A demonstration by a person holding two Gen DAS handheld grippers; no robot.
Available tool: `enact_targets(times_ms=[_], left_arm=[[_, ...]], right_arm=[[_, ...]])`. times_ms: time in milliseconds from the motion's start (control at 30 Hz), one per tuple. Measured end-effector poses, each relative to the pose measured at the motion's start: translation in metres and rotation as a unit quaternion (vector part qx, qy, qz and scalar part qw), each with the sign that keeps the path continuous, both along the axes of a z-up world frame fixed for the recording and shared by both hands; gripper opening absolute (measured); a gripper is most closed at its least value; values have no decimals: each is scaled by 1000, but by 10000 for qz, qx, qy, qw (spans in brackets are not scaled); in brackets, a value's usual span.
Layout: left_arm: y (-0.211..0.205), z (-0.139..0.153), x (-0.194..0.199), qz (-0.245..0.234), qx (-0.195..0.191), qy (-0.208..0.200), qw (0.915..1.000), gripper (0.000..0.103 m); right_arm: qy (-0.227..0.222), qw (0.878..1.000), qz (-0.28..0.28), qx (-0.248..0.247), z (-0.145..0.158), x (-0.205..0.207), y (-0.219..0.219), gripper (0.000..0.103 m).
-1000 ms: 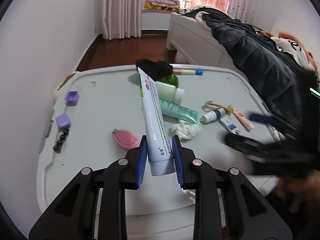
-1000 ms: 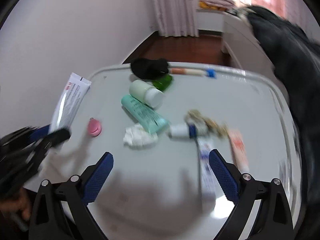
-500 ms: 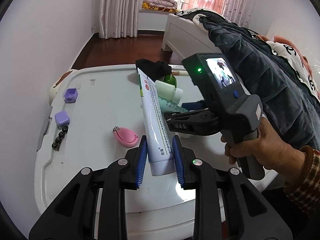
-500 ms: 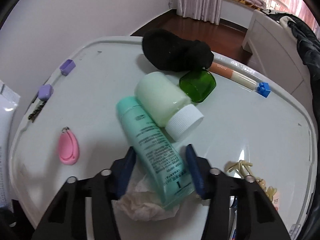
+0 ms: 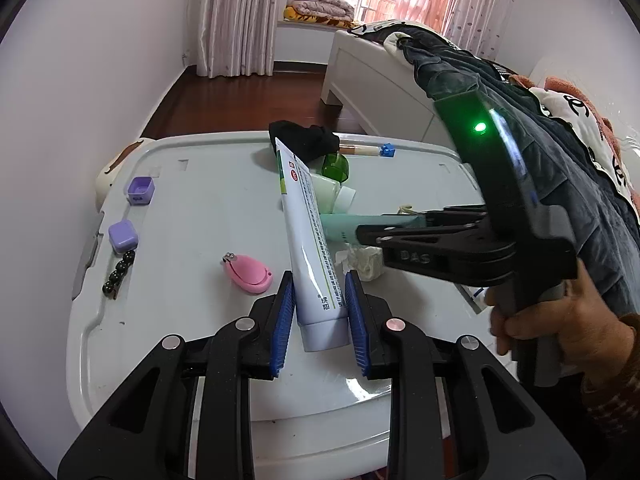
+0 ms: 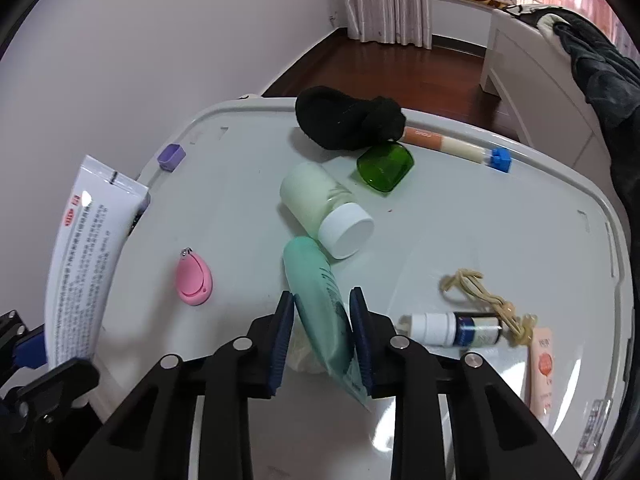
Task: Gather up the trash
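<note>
- My left gripper (image 5: 320,312) is clamped narrow on the crimped end of a white tube (image 5: 306,232), which sticks up and away toward 12 o'clock above the grey lid (image 5: 192,208).
- My right gripper (image 6: 322,328) is closing its jaws on a mint-green tube (image 6: 320,288), with the blue pads against both its sides.
- A crumpled tissue (image 6: 302,354) lies under that green tube, just beside my left pad at about 7 o'clock of the tube.
- A pale bottle with a white cap (image 6: 324,208) lies touching the green tube's far end at 12 o'clock.
- A pink nail clipper (image 6: 193,280) sits at 9 o'clock of my right gripper, apart from it.
- A small dropper bottle (image 6: 452,328) lies at 3 o'clock, near my right finger.
</note>
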State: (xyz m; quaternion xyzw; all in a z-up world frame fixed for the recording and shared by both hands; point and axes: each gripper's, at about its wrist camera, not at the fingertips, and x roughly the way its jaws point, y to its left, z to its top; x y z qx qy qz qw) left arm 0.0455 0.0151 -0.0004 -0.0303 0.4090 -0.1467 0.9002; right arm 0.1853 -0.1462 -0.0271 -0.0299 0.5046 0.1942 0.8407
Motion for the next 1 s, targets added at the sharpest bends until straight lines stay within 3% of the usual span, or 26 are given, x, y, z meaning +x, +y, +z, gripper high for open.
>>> enact_targets(times_ms=[300, 500, 633, 767, 833, 1000], left_arm=[[3, 6, -3, -37, -137, -36, 9999, 25], [1, 7, -10, -140, -88, -60, 9998, 26], [2, 4, -13, -144, -134, -14, 9998, 26], [5, 5, -16, -81, -144, -45, 9999, 26], [6, 5, -18, -74, -69, -98, 9999, 26], [15, 4, -14, -23, -202, 12, 9998, 26]], right_arm=[[-222, 9996, 53, -188, 34, -6, 1, 20], [-408, 9987, 65, -282, 55, -20, 2, 20], [-157, 9987, 122, -474, 49, -21, 3, 21], [52, 9995, -190, -239, 23, -1, -4, 35], [123, 9989, -396, -202, 11, 7, -6, 60], [155, 9978, -635, -121, -10, 22, -8, 67]])
